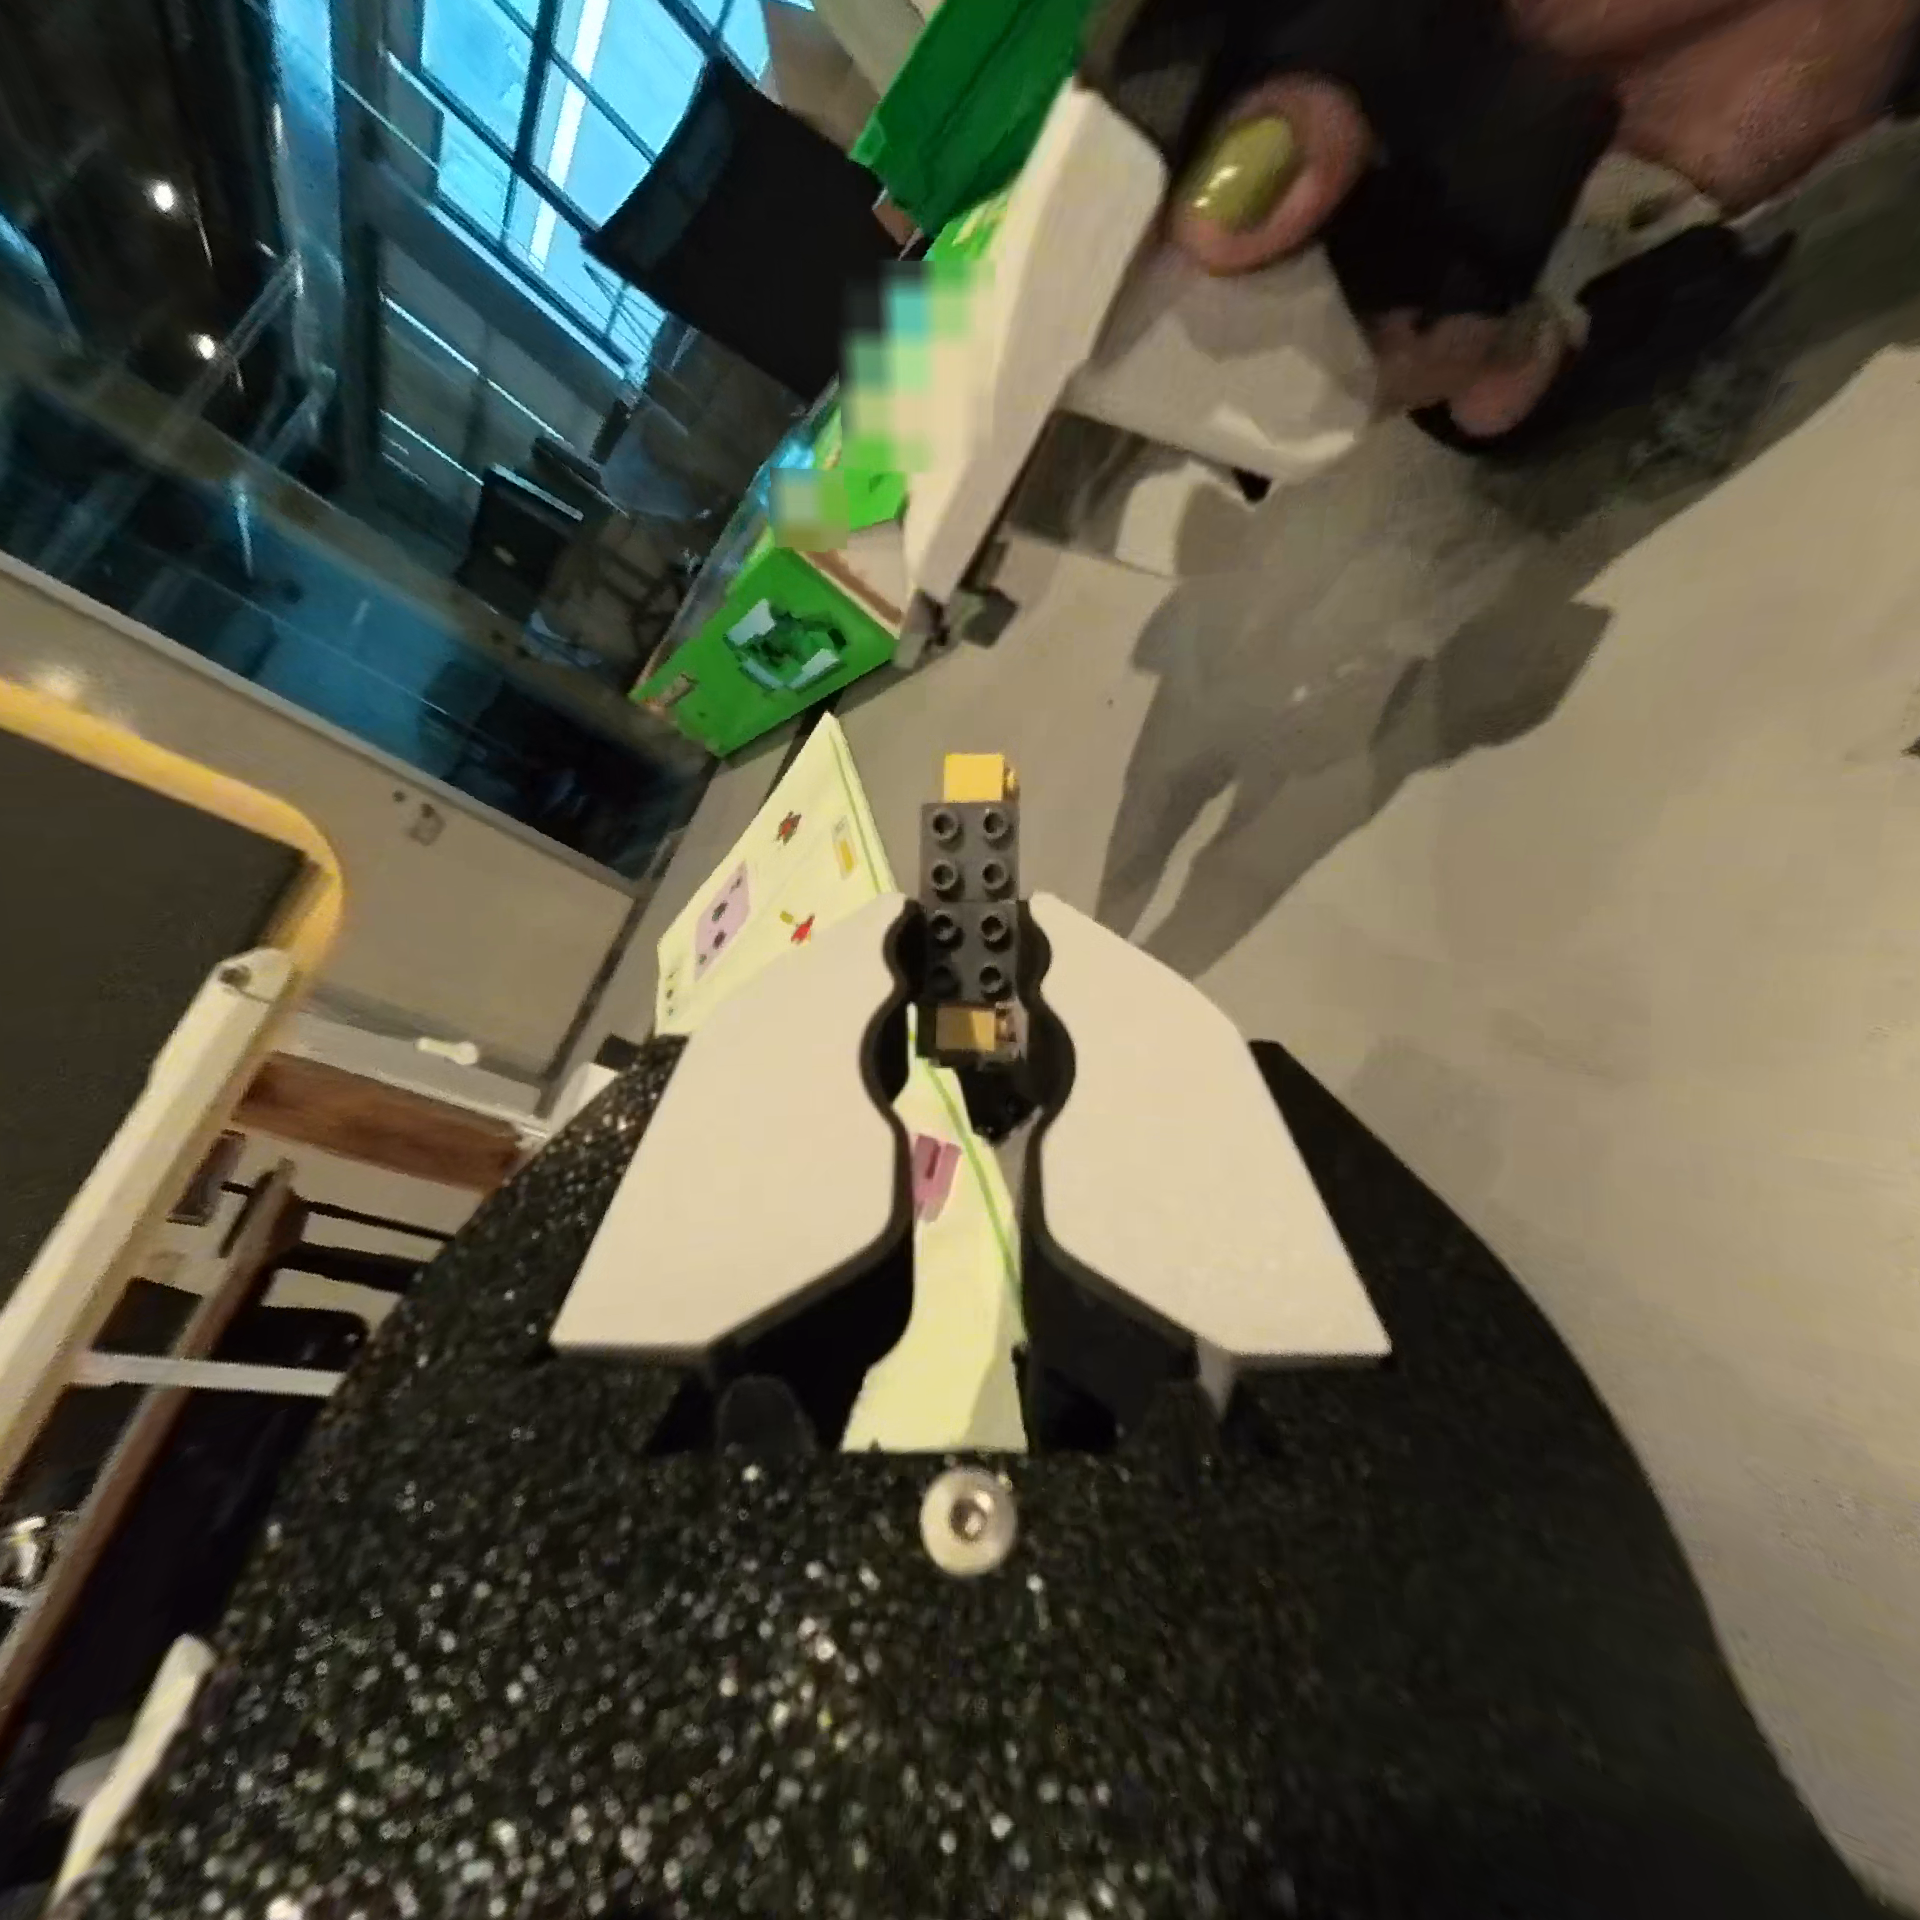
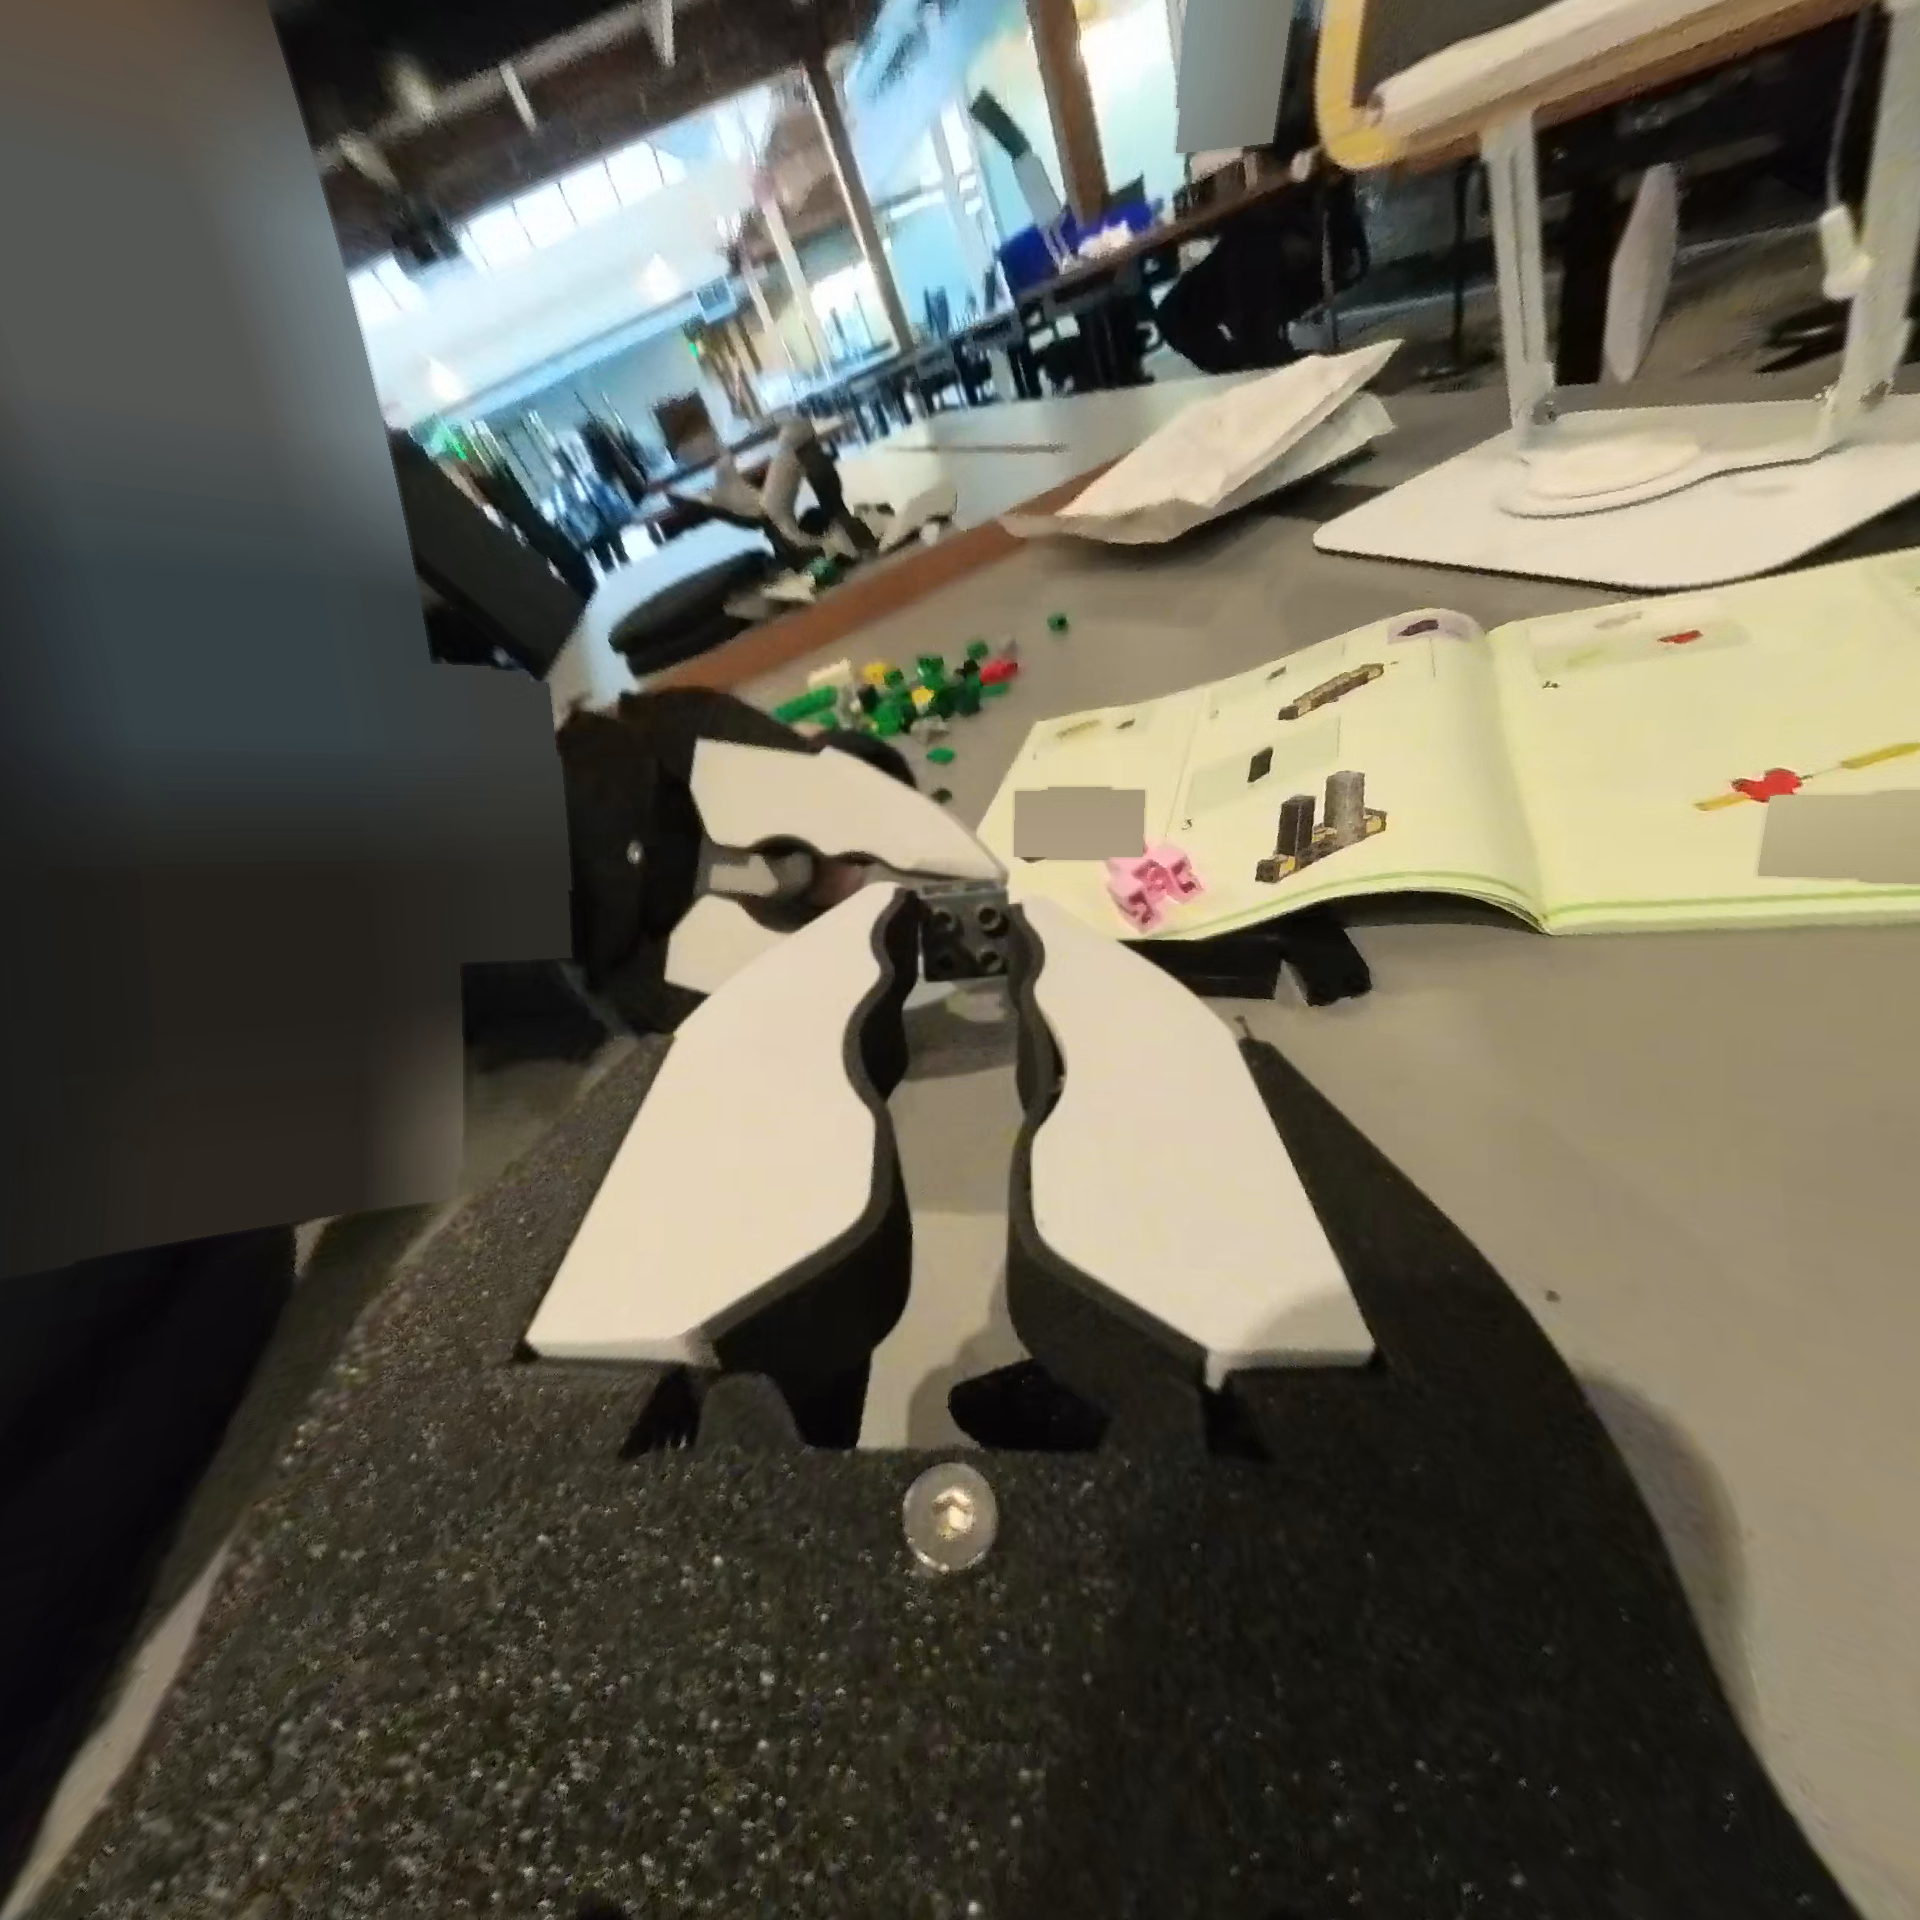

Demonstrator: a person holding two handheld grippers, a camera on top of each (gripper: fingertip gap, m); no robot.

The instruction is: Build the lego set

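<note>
In the left wrist view my left gripper [image 1: 971,935] is shut on a long dark grey Lego assembly [image 1: 971,883] with a yellow piece at its far end [image 1: 977,777] and another at its near end [image 1: 971,1034]. It is held off the table. In the right wrist view my right gripper [image 2: 966,930] is shut on a small dark grey brick [image 2: 966,935] with its studs facing the camera. The left gripper [image 2: 831,821] comes in from the left, its tip right by that brick. The right gripper [image 1: 1039,416] also shows at the top of the left wrist view, held by a gloved hand.
An open instruction booklet [image 2: 1455,748] lies on the grey table [image 2: 1558,1143], with a small pink build [image 2: 1153,883] at its near edge. A pile of loose, mostly green bricks [image 2: 914,691] lies farther back. A white stand base [image 2: 1662,499], a paper bag [image 2: 1226,457] and a green box [image 1: 769,644] are behind.
</note>
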